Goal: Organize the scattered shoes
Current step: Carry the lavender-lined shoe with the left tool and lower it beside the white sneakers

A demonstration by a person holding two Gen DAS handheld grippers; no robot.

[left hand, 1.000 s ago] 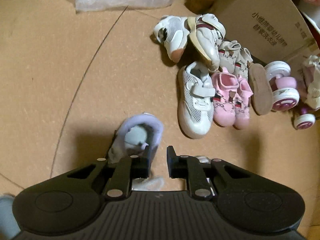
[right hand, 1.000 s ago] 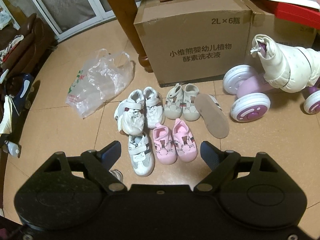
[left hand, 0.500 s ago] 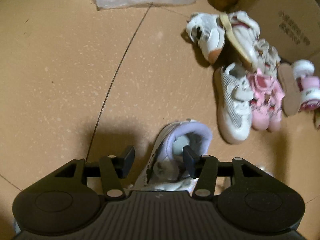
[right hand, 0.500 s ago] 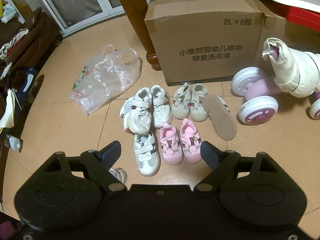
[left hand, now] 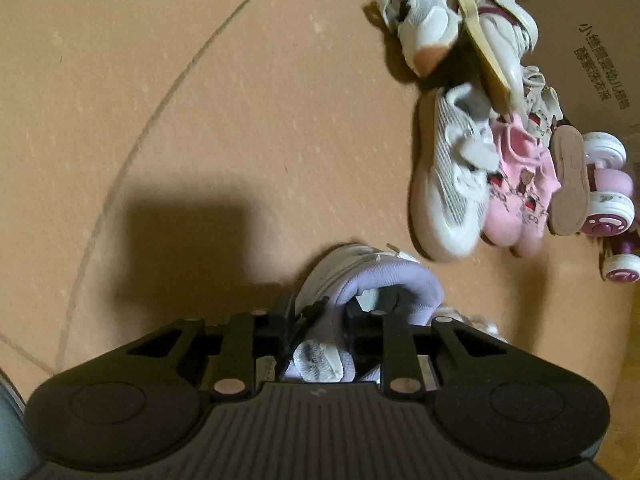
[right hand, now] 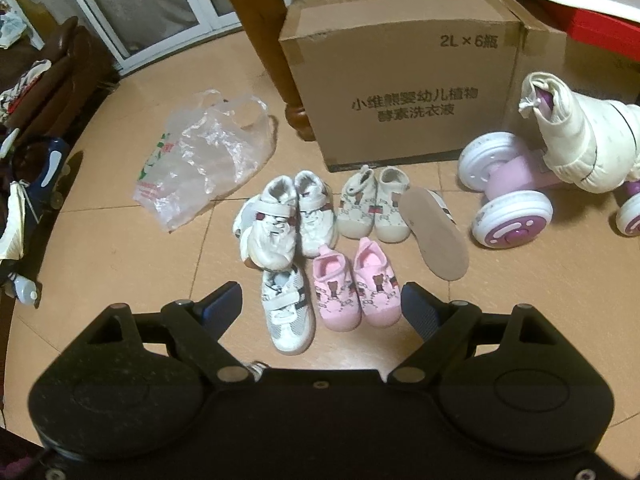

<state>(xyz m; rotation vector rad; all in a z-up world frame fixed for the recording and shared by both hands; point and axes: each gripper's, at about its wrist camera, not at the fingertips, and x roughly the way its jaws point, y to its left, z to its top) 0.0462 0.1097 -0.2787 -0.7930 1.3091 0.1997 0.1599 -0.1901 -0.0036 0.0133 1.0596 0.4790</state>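
Sneaker (left hand: pixel 360 280) at bottom centre, collar wall pinched as my left gripper (left hand: pixel 332 314) just closed | right gripper (right hand: pixel 320 304) gaping, empty | risk: thin collar grip slips when I lift.

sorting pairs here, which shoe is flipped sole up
The shoe with the brown sole, at the right end beside the beige pair; every other shoe shows its upper.

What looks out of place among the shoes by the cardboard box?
One shoe beside the beige pair lies sole-up, and a white sneaker is piled askew on its mate instead of standing beside it.
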